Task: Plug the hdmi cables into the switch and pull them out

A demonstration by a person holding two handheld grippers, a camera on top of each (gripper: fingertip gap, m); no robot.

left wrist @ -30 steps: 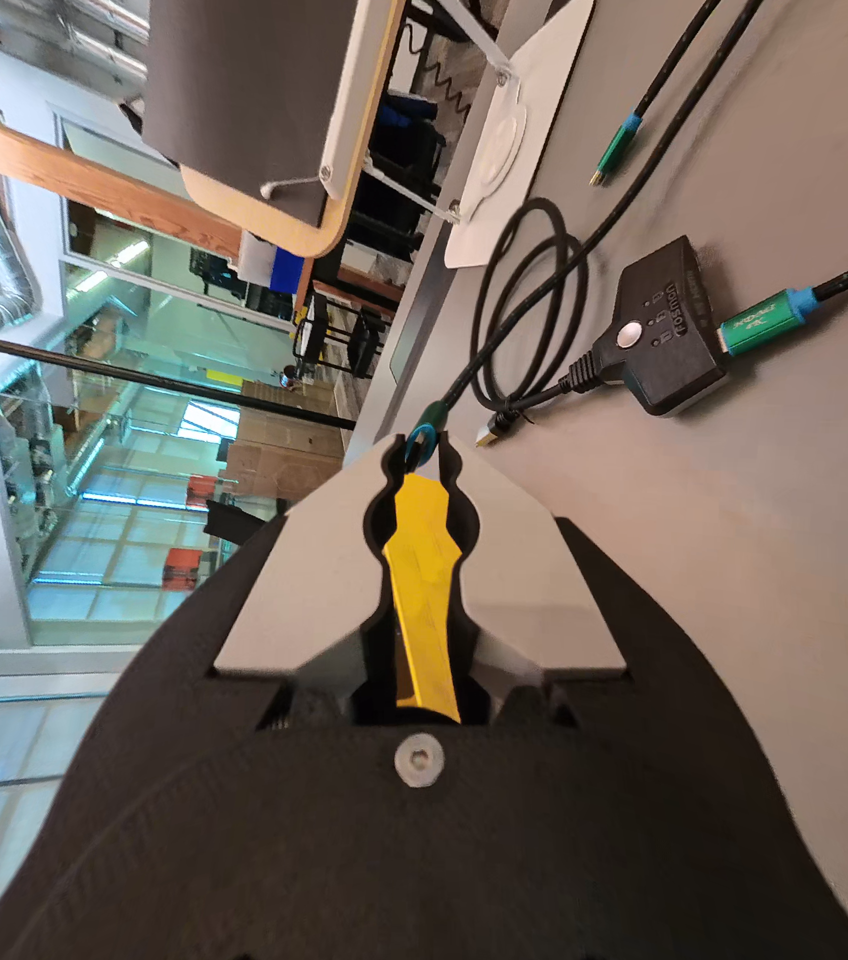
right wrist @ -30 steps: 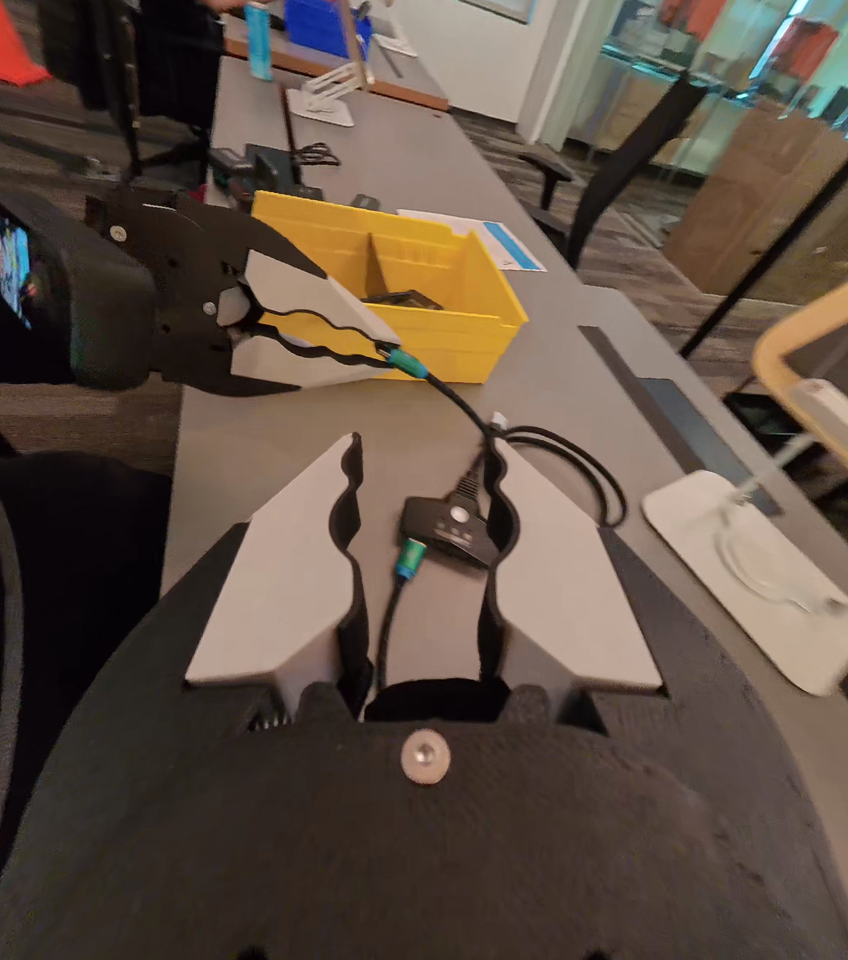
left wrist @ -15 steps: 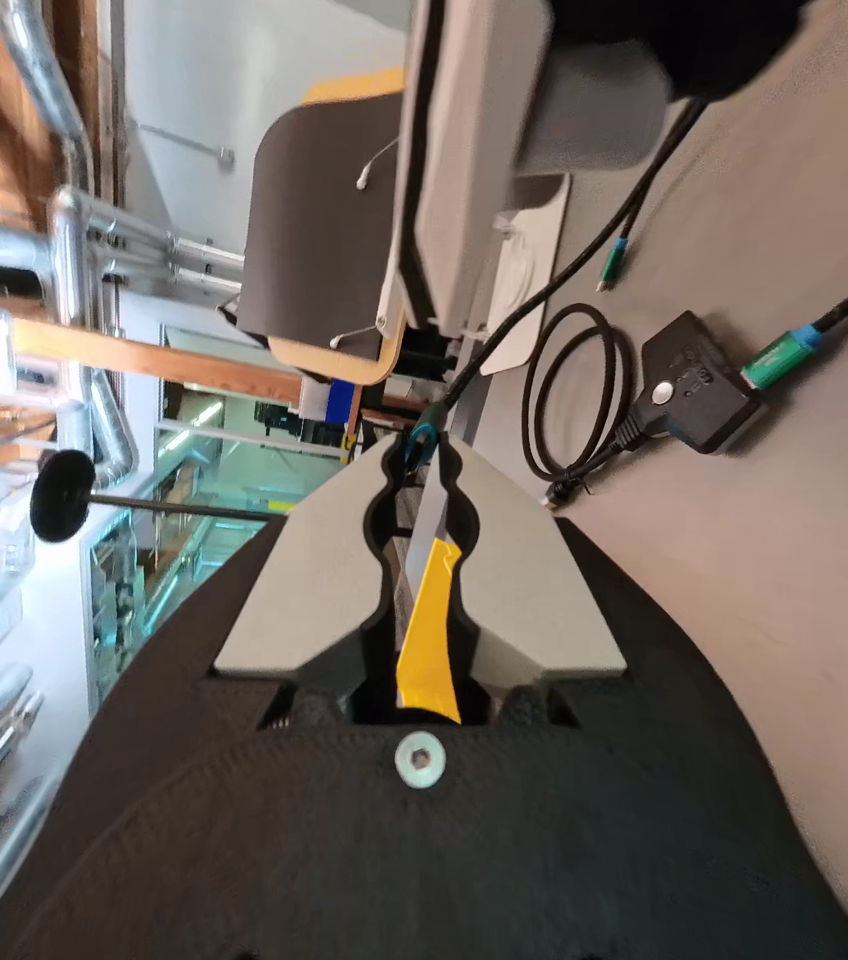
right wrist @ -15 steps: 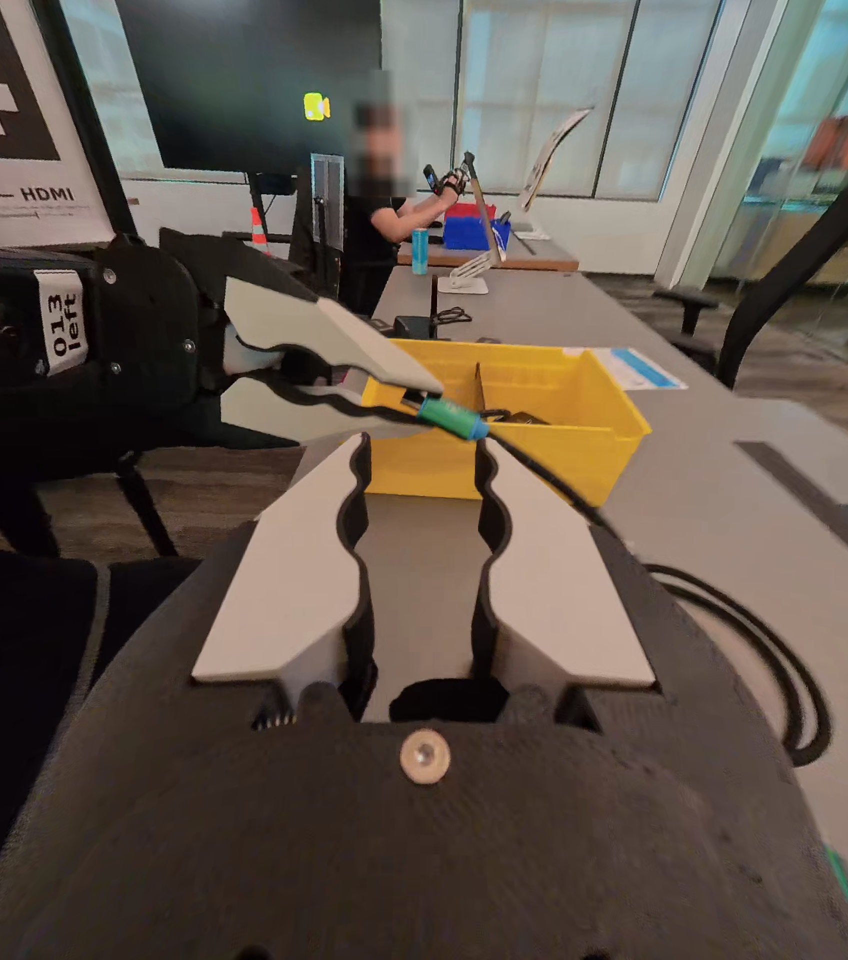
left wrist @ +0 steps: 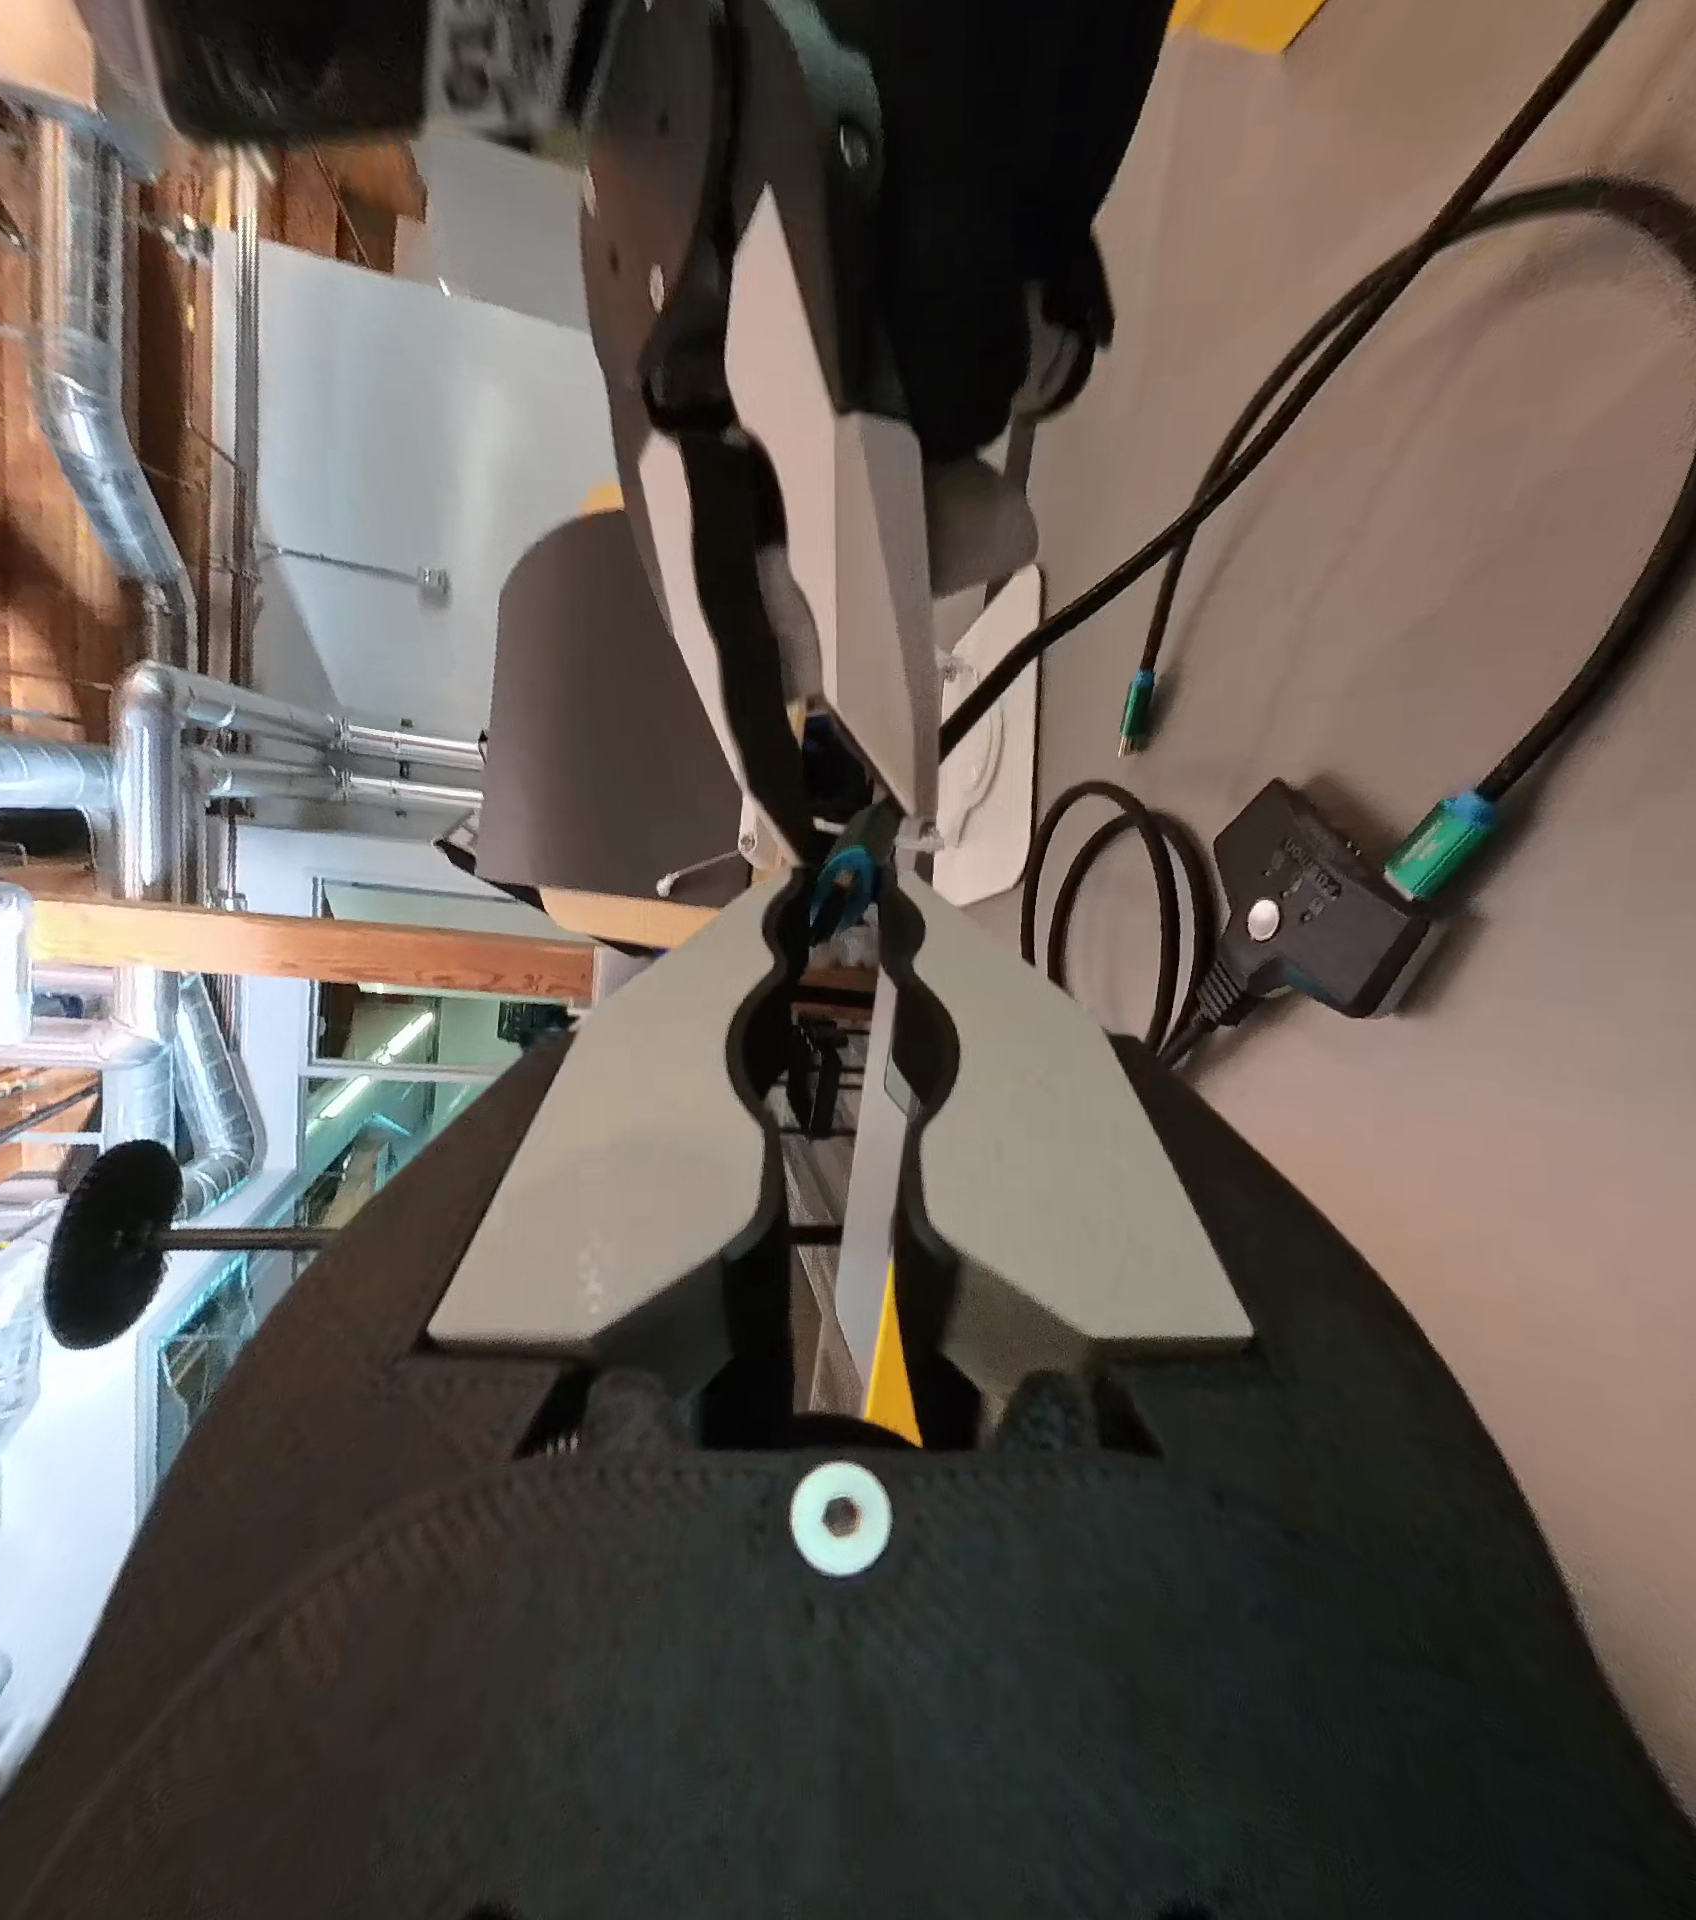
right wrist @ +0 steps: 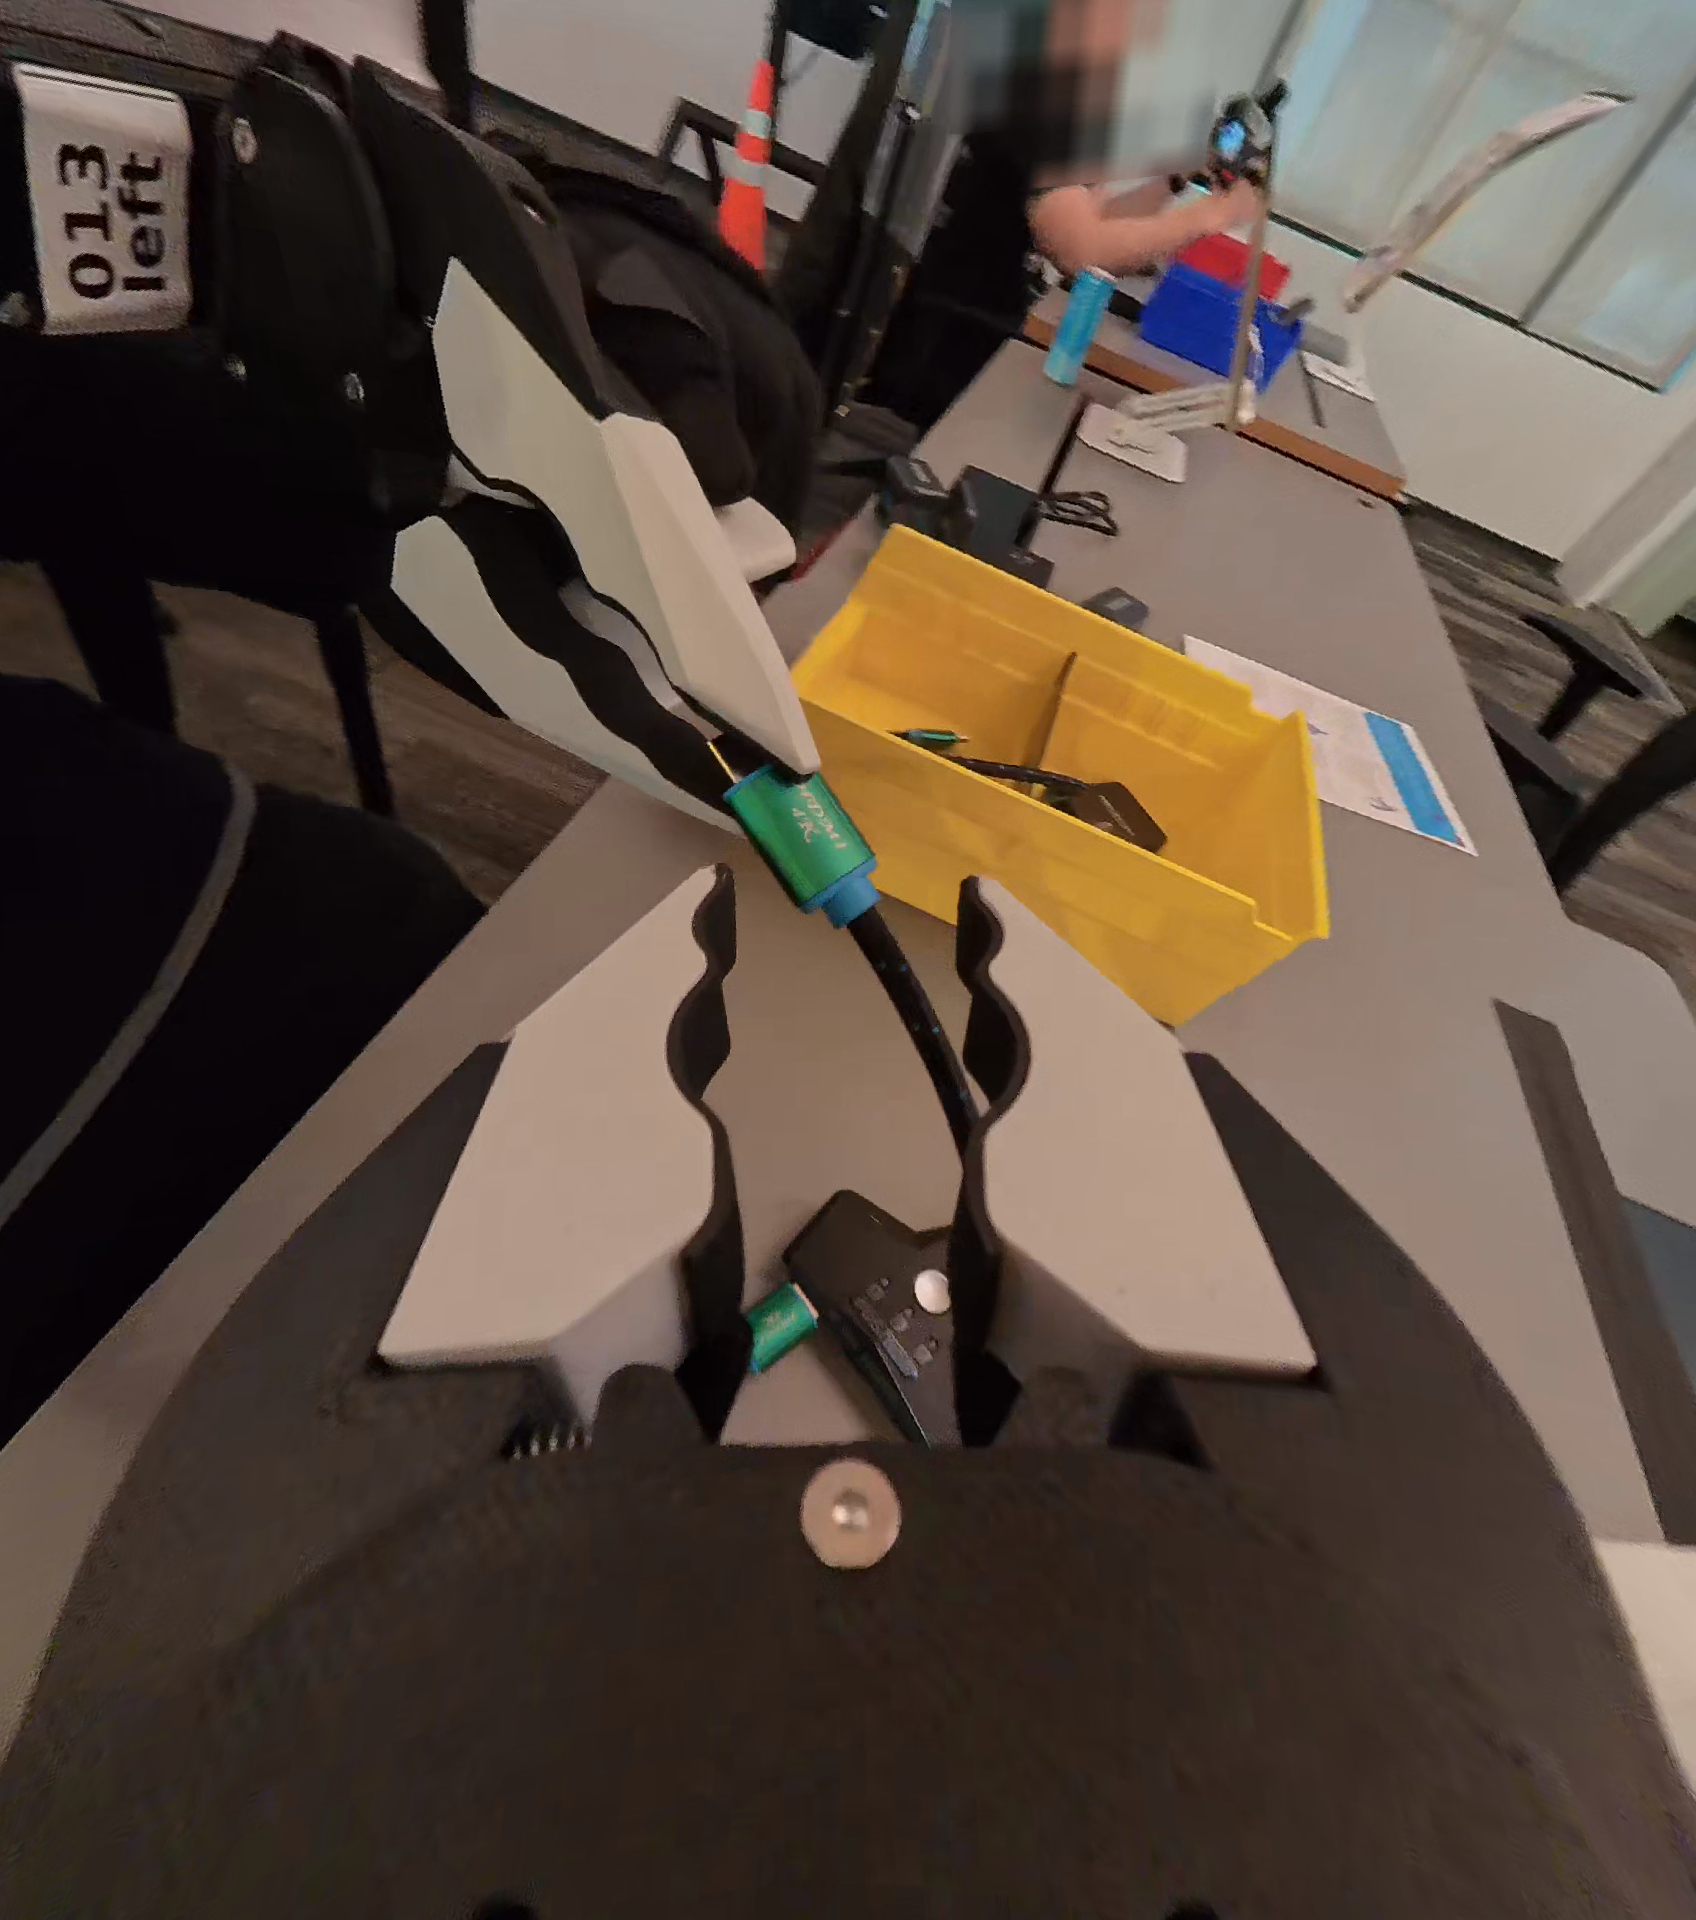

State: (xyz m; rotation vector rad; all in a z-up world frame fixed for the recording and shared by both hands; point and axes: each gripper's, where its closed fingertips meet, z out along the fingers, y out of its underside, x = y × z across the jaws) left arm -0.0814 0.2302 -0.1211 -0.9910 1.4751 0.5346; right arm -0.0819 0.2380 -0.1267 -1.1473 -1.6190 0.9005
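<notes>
My left gripper [left wrist: 844, 894] is shut on the green HDMI plug [left wrist: 849, 873] and holds it in the air above the grey table [left wrist: 1446, 1351]. In the right wrist view the left gripper [right wrist: 771, 779] pinches the plug's metal end, and the plug [right wrist: 802, 831] points at me. My right gripper [right wrist: 844, 894] is open, its fingertips either side of the plug's black cable [right wrist: 911, 997] just behind the plug. The black switch [left wrist: 1322, 925] lies on the table with a second green plug [left wrist: 1441, 852] in its port. A third plug [left wrist: 1135, 717] lies loose farther back.
A yellow bin [right wrist: 1187, 914] with cables stands beyond the grippers. The switch's own cable lies coiled [left wrist: 1104, 914] beside it. A white lamp base [left wrist: 995, 769] and a paper sheet [right wrist: 1363, 758] sit on the table. The table edge and a dark chair [right wrist: 44, 935] are on the left. From either gripper's tips it is about 20 cm to the black switch [left wrist: 1322, 925]. Seen from the right wrist view [right wrist: 867, 1259] as well.
My right gripper has closed in on the held plug and now straddles its cable. My left gripper has kept its hold and turned a little.
</notes>
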